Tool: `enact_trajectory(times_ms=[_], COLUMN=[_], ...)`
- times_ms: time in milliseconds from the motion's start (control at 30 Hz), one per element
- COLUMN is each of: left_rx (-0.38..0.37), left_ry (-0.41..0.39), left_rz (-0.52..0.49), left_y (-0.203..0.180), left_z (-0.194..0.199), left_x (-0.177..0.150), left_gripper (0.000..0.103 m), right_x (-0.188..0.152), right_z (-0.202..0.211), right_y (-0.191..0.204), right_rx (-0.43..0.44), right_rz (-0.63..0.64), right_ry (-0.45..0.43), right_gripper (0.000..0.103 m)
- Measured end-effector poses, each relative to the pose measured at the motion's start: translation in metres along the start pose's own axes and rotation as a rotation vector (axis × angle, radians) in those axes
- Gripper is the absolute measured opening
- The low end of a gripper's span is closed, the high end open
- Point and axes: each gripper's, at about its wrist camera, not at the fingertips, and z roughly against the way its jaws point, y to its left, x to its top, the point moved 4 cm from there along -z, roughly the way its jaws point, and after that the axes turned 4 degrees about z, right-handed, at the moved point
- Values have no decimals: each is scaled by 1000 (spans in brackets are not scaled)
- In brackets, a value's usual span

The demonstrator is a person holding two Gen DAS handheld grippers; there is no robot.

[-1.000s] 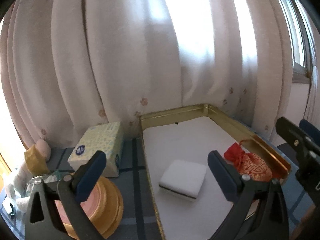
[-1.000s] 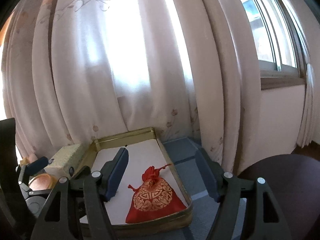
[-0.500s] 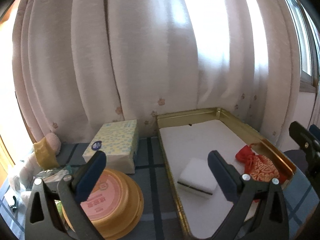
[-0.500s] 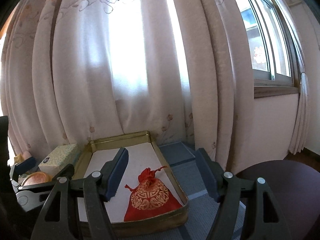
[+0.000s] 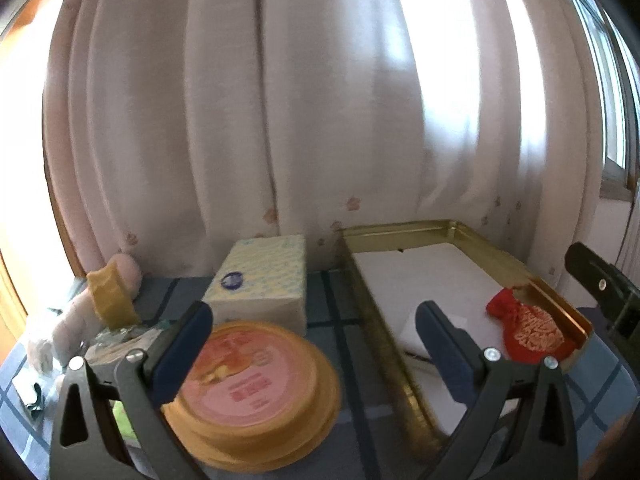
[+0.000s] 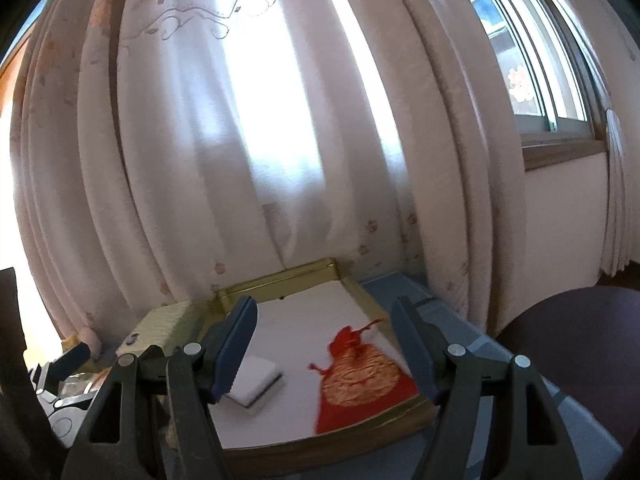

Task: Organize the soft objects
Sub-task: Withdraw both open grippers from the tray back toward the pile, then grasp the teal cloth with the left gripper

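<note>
While the red embroidered drawstring pouch point(image 6: 362, 376) and white folded cloth point(image 6: 256, 382) lay sorted inside the shallow gold metal tray point(image 5: 374, 300), the left gripper point(image 5: 310, 334) and right gripper point(image 6: 324, 344) hovered released, holding nothing, presumably between picks.

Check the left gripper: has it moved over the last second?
Yes. The left gripper swung leftward: the gold tray slid right in its view, and the round tin now lies between its fingers.

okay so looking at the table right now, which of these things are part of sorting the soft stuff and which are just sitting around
Part of the job:
- red and gold drawstring fabric pouch, in the tray
- white folded cloth pad, in the tray
- gold metal tray with white liner
- pale pink plush toy with yellow scarf, on the table left of the tray

Probably just lying about:
- pale patterned tissue box
- round orange lidded tub
- pale pink curtain
</note>
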Motion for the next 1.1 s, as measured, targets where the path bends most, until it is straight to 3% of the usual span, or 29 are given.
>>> enact_trajectory(times_ms=[567, 1100], left_rx=[88, 280], left_ry=[25, 90], left_rz=[52, 118], left_y=[69, 182], left_z=[12, 30], left_x=[-4, -14], left_gripper=[103, 103], right_x=[-11, -25], right_z=[7, 12], right_y=[66, 136], right_rx=[100, 229], right_rz=[36, 77], right_ry=[4, 22], right_gripper=[72, 72])
